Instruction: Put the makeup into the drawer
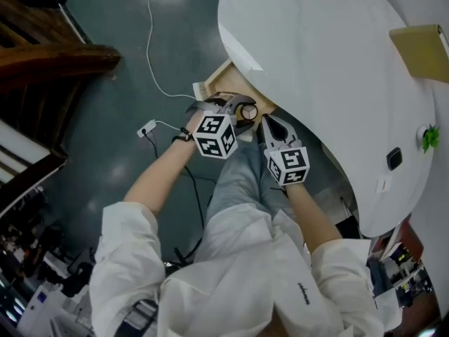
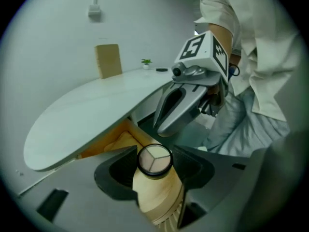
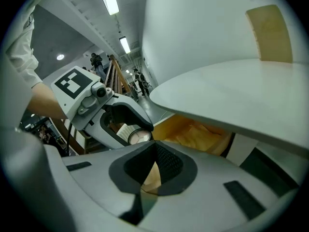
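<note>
A round makeup compact (image 2: 154, 159) with a black rim and a three-part pale palette sits between the jaws of my left gripper (image 2: 155, 153), which is shut on it. In the head view this left gripper (image 1: 238, 112) holds the compact (image 1: 248, 111) just in front of the open wooden drawer (image 1: 223, 79) under the white table's (image 1: 316, 69) edge. My right gripper (image 1: 272, 126) hangs close beside it on the right, shut with nothing between its pads. From the right gripper (image 3: 153, 149) view, the compact (image 3: 139, 137) shows ahead, with the drawer's (image 3: 193, 129) yellow inside beyond.
A tan box (image 1: 424, 48) and a small green plant (image 1: 430, 137) stand on the table. A white cable with a plug (image 1: 147, 128) lies on the dark floor. A wooden stair (image 1: 49, 55) is at the far left. The person's knees are below the grippers.
</note>
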